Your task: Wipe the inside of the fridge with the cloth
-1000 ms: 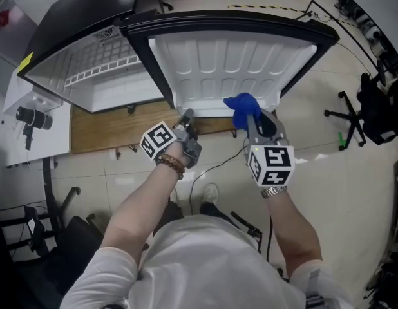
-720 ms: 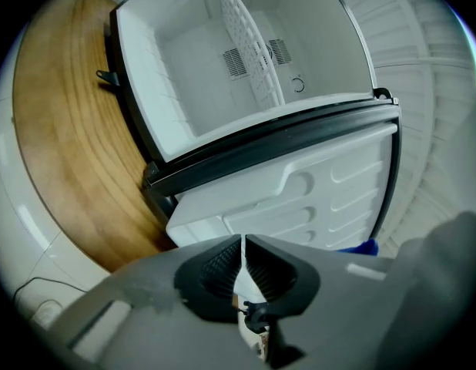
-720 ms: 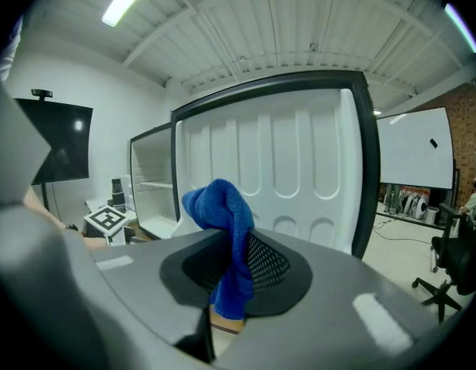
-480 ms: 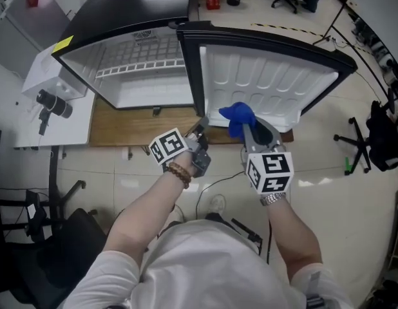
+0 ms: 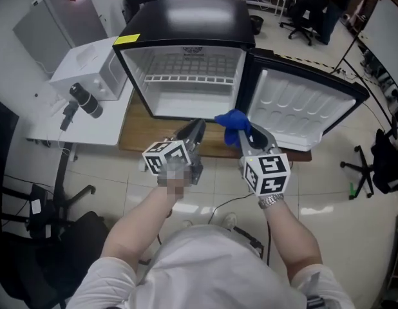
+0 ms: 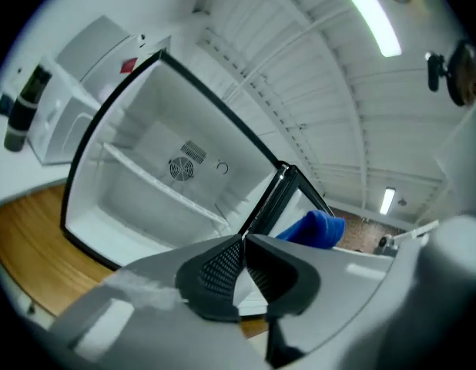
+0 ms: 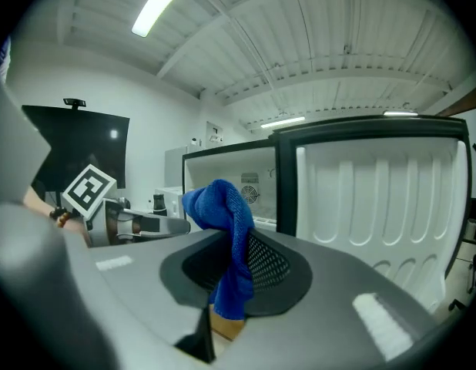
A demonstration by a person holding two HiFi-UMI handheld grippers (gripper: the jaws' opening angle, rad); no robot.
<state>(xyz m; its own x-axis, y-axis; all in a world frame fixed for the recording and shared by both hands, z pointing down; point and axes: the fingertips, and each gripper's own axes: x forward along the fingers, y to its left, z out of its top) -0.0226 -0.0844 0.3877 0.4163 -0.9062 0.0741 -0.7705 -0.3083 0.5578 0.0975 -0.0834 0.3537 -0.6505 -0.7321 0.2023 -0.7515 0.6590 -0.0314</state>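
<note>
The fridge [image 5: 186, 63] stands open with its door [image 5: 302, 111] swung wide to the right, so the opening step looks done. The wiping does not seem begun: the blue cloth [image 5: 232, 121] hangs in front of the cavity, not yet inside. The right tool [image 5: 243, 132] pinches the cloth, its jaws partly closed on the fabric. The left tool [image 5: 195, 130] is fully closed and empty (nothing lies between its pads). Compared with one second before, both tools are higher and face the cavity, and the left one has left the door edge.
</note>
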